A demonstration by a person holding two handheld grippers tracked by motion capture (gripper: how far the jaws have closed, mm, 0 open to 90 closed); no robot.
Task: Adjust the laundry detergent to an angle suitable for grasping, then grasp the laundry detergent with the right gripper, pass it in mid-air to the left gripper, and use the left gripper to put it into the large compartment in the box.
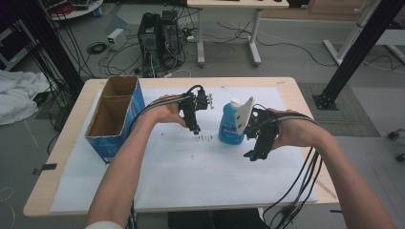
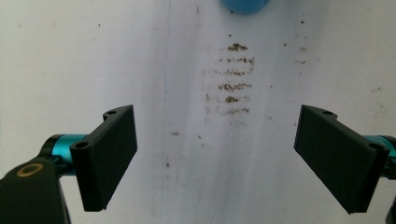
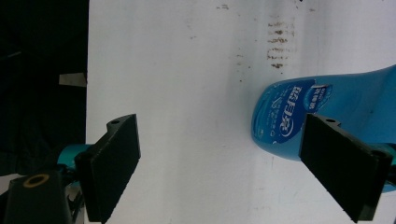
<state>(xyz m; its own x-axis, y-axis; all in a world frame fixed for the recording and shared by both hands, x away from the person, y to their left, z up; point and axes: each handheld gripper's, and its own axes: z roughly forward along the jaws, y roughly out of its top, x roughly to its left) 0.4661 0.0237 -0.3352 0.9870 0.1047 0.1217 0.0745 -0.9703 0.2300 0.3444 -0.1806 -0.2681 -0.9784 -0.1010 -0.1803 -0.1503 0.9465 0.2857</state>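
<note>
The blue bottle [image 1: 231,125] stands upright near the middle of the table [image 1: 291,90], a little toward the far edge, on the white sheet [image 1: 191,171] that covers most of the top. My right claw [image 1: 252,153] hangs just beside it on the right-edge side, apart from it, jaws spread wide with nothing between them. In the right gripper view the bottle [image 3: 299,121] lies across the frame because my hand is rolled, and its labelled belly sits just beyond my right-hand jaw, not between the 2. My left claw [image 1: 195,129] points down at the sheet on the bottle's other side, also wide open and empty; its view looks onto a patch of brown smudges [image 2: 233,79], with the bottle's blue base [image 2: 245,5] at the top edge.

I judge this to be a plastic bottle with a smooth, glossy skin and a white cap [image 1: 235,102], so it may slip under flat pads. If it holds liquid it will be fairly heavy and bottom-weighted; I cannot tell how full it is. The walls should give a little under pressure. I would grip across the narrower upper body below the cap, squarely and firmly, since the wide belly looks close to my full opening. The open cardboard box [image 1: 114,119] sits by the left edge.
</note>
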